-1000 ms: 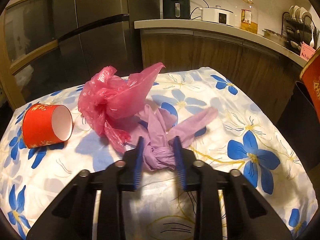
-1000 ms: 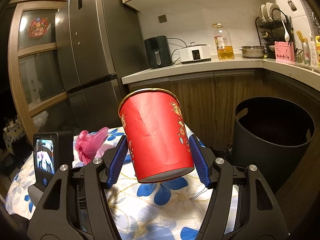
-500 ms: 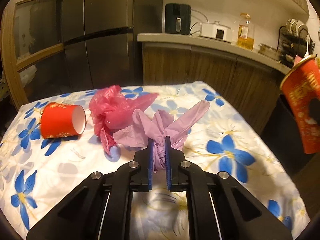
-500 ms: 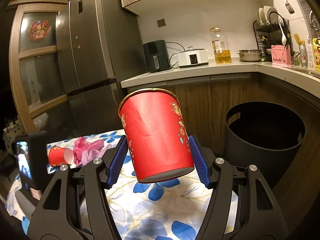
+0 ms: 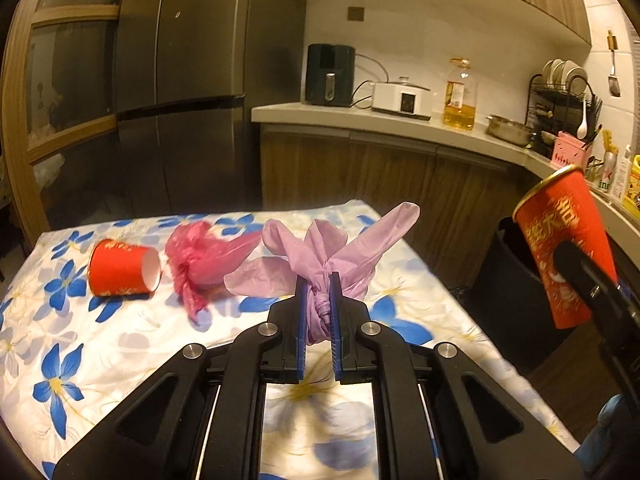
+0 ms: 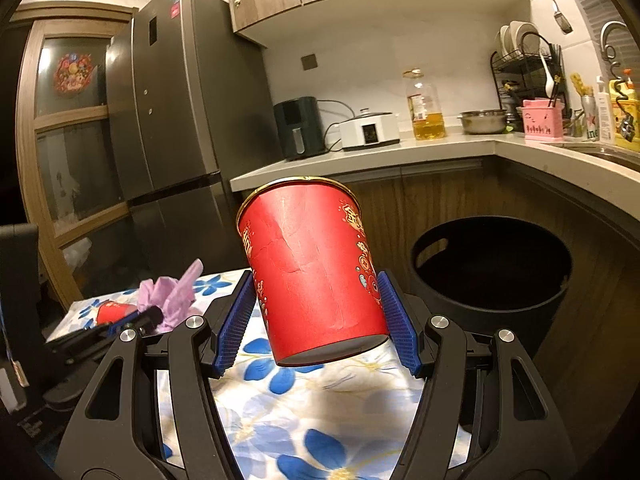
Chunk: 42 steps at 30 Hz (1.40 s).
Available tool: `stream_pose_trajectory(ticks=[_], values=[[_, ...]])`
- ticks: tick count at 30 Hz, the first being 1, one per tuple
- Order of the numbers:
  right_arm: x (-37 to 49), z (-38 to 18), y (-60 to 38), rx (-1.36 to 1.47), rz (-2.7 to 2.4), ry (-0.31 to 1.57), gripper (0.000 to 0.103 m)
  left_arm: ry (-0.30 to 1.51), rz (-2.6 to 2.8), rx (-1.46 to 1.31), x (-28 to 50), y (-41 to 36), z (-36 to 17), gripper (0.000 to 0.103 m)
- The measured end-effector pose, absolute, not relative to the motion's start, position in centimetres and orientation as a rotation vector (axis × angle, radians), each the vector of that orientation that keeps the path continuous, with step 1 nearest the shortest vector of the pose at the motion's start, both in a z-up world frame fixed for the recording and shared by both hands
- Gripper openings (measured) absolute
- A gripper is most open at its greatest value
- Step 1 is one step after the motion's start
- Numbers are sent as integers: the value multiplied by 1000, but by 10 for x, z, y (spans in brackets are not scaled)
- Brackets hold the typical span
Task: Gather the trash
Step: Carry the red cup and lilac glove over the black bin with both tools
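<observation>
Left gripper (image 5: 318,294) clamped on the knot of the lilac plastic bag (image 5: 324,248), centre of the left wrist view, jaws having just been closing around it, bag lifted clear of the flowered table (image 5: 60,360). Right gripper (image 6: 316,320) clamped on the tall red cup (image 6: 310,272), mid-frame, tilted, base near the lower pad ends.

Likely trouble: cup slipping out through its taper and thin wall; loose bag flaps catching the bin rim and draping outside; both loads meeting over one opening.

Still lying on the table at centre left: small red cup (image 5: 122,268) on its side, touching the pink bag (image 5: 200,260).

Only the right wrist view gives the black bin (image 6: 492,264) mouth whole, at right; only the left gives the pink bag
</observation>
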State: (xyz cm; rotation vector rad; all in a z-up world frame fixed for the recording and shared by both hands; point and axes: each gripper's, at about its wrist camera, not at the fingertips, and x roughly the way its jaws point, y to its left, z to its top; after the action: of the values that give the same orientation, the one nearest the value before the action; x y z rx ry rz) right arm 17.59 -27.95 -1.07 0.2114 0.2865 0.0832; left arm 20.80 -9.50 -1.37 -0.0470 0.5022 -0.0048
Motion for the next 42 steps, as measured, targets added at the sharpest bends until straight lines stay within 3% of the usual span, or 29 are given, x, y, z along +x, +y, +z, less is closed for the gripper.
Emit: stream_pose_trajectory(ticks=[23, 42], values=[[179, 4, -416, 232, -175, 221, 62, 448, -293, 2, 251, -239, 17, 10], [221, -3, -466, 232, -227, 244, 63, 503, -452, 15, 297, -305, -5, 11]])
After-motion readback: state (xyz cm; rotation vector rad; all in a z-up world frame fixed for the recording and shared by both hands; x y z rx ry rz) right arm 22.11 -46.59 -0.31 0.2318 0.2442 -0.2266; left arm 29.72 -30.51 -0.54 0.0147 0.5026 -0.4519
